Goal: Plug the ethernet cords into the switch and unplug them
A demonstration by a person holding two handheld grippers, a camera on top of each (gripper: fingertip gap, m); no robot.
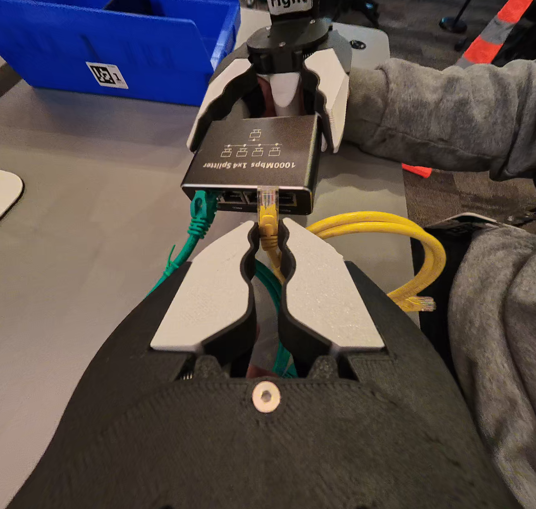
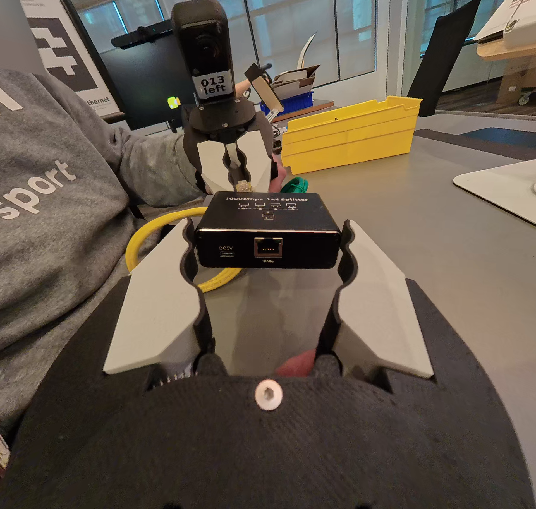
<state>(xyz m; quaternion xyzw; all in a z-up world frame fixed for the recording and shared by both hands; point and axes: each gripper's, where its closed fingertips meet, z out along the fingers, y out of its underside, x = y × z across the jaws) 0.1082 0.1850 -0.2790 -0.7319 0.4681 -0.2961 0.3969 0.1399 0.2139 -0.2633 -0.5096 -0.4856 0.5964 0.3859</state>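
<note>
The black switch (image 1: 255,158) sits between the fingers of your right claw (image 1: 261,135), which squeezes its two sides and holds it just above the grey table (image 1: 87,205). Your left claw (image 1: 268,234) is pressed together on the yellow cord (image 1: 268,228), pinching it just behind the clear plug (image 1: 268,198). The plug stands tilted up at the front of the switch, at a port; you cannot tell if it is all the way in.

Your left view shows the row of ports and the green cord (image 1: 200,216) plugged into the end port, left of your left claw. Your right view shows the back of the switch (image 2: 266,248) with one lone port, and only the tip of the plug (image 2: 243,187) peeks over the top. The switch hides the ports there.

The rest of the yellow cord loops on the table to the right of your left claw, beside your grey sleeve (image 1: 435,124). A blue bin (image 1: 116,45) stands far left of it. A yellow bin (image 2: 348,135) lies past your right claw (image 2: 268,251), off to its right.
</note>
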